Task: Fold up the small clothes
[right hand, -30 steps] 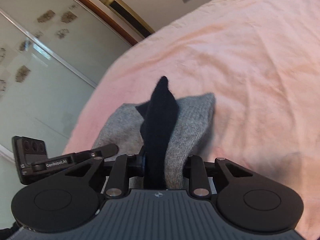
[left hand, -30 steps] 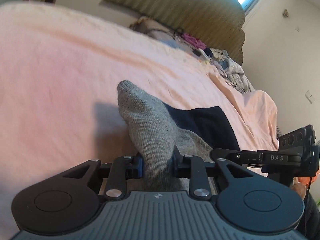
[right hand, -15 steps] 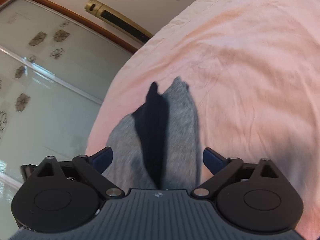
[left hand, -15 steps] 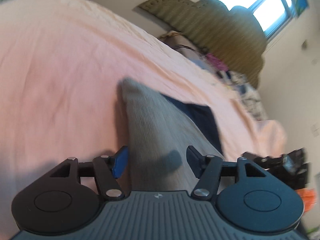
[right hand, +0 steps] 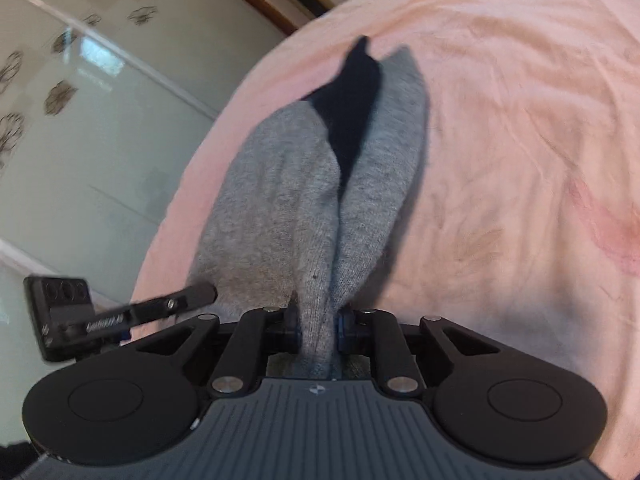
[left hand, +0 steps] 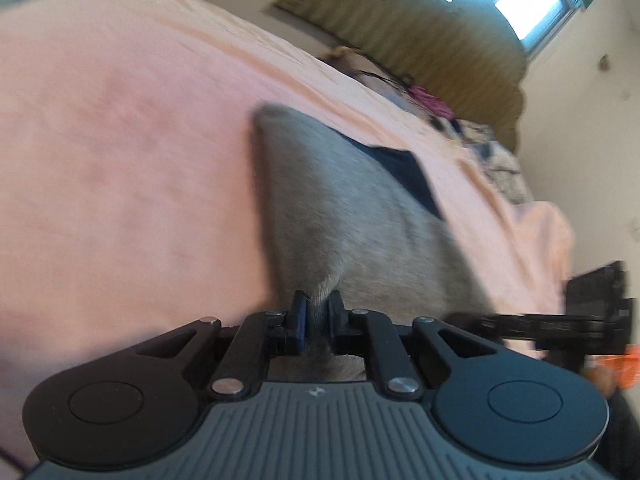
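Observation:
A grey sock (left hand: 348, 216) with a dark navy part (left hand: 404, 172) lies on the pink bedsheet (left hand: 120, 160). My left gripper (left hand: 318, 320) is shut on a pinch of the grey fabric at the sock's near edge. In the right wrist view the same grey sock (right hand: 304, 208) stretches away with its navy part (right hand: 354, 108) at the far end. My right gripper (right hand: 318, 332) is shut on the grey fabric too. The other gripper shows at the edge of each view, at the right (left hand: 576, 320) and at the left (right hand: 100, 316).
A padded olive headboard (left hand: 440, 52) and a pile of clothes (left hand: 480, 140) are at the bed's far end under a window. A glass sliding door (right hand: 80, 120) runs beside the bed. The pink sheet (right hand: 520, 140) spreads wide to the right.
Both grippers opened half a second ago and let the sock go. Now both have shut again on the grey fabric, gripping lower on the sock.

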`<act>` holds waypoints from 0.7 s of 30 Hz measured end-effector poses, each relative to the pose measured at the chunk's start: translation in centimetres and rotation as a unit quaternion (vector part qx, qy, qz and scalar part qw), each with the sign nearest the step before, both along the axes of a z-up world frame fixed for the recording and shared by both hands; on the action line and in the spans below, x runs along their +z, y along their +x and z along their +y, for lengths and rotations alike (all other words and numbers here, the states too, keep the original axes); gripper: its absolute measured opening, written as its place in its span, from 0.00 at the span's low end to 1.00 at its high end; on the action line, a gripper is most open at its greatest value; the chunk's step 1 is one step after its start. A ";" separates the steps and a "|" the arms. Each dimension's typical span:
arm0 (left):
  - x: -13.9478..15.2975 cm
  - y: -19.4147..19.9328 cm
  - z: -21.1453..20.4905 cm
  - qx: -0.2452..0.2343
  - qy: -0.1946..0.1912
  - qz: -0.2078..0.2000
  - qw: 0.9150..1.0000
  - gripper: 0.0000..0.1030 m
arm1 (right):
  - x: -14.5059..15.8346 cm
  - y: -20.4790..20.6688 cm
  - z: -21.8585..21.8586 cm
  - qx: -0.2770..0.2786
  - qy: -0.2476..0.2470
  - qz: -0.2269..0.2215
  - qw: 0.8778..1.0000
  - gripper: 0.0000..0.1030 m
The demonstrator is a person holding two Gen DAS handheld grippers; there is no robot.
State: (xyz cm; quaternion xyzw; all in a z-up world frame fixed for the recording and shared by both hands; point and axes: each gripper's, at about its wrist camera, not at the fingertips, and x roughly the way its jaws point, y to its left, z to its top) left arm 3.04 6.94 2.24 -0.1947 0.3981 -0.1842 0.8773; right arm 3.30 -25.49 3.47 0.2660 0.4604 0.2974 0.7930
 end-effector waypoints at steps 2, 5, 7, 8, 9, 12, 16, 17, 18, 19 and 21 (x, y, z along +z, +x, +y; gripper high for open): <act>-0.1 -0.3 -0.9 -0.012 0.038 -0.016 0.999 0.08 | -0.5 -0.5 0.2 -0.004 -0.002 0.003 1.000 0.20; 1.0 -2.2 -2.1 -0.012 0.096 -0.053 0.994 0.14 | -1.7 -0.4 -1.3 -0.044 0.035 0.027 0.998 0.29; 2.6 -3.8 -2.5 0.001 0.128 -0.085 0.988 0.32 | -0.8 -1.2 -2.8 -0.082 0.051 0.026 0.995 0.49; 3.4 -4.8 -2.6 0.009 0.134 -0.118 0.984 0.35 | 0.4 -2.1 -3.5 -0.107 0.051 -0.002 0.993 0.66; 4.3 -5.7 -2.8 0.011 0.135 -0.157 0.978 0.47 | 1.6 -3.0 -4.0 -0.129 0.045 -0.035 0.990 0.73; 5.4 -6.4 -5.2 -0.008 0.135 -0.217 0.967 0.72 | 5.1 -4.1 -3.5 -0.136 0.057 -0.102 0.984 0.74; 3.2 -3.8 -9.5 -0.041 0.167 -0.193 0.966 0.72 | 7.1 -1.2 1.3 -0.091 0.071 -0.120 0.986 0.91; 2.4 -3.1 -10.2 -0.041 0.178 -0.182 0.966 0.72 | 7.2 -0.1 2.6 -0.089 0.064 -0.123 0.986 0.94; 1.4 -2.6 -10.6 -0.046 0.185 -0.169 0.967 0.72 | 6.9 1.1 3.5 -0.087 0.058 -0.118 0.987 0.94; 0.5 -2.2 -10.8 -0.051 0.190 -0.155 0.968 0.72 | 6.4 2.3 4.2 -0.082 0.055 -0.110 0.989 0.94; -0.9 -2.2 -11.1 -0.052 0.203 -0.152 0.966 0.72 | 4.8 4.7 5.2 -0.087 0.017 -0.088 0.992 0.93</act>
